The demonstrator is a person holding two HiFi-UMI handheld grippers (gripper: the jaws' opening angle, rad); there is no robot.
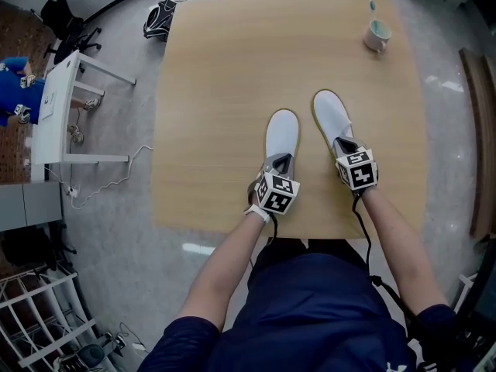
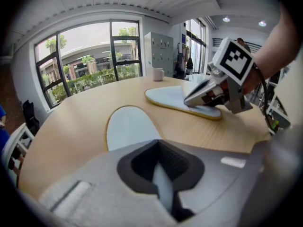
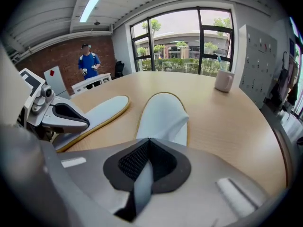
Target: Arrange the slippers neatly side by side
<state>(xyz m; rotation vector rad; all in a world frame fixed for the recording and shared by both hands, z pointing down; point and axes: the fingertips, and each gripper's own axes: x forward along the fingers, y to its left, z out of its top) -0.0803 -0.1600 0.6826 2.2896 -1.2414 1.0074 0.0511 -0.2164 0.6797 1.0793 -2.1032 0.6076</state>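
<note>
Left gripper (image 1: pixel 280 162), right gripper (image 1: pixel 346 145) clamp slippers (image 1: pixel 282 130) (image 1: pixel 331 113) near edge (image 1: pixel 232 229).

The left gripper (image 1: pixel 280 165) covers the heel end of the left slipper (image 1: pixel 282 134), and the right gripper (image 1: pixel 346 147) that of the right slipper (image 1: pixel 332 115). The thin thing (image 1: pixel 372 7) standing in the mug (image 1: pixel 377 34), far right, is too small to name. The left edge cuts off a person in blue (image 1: pixel 12 91).
</note>
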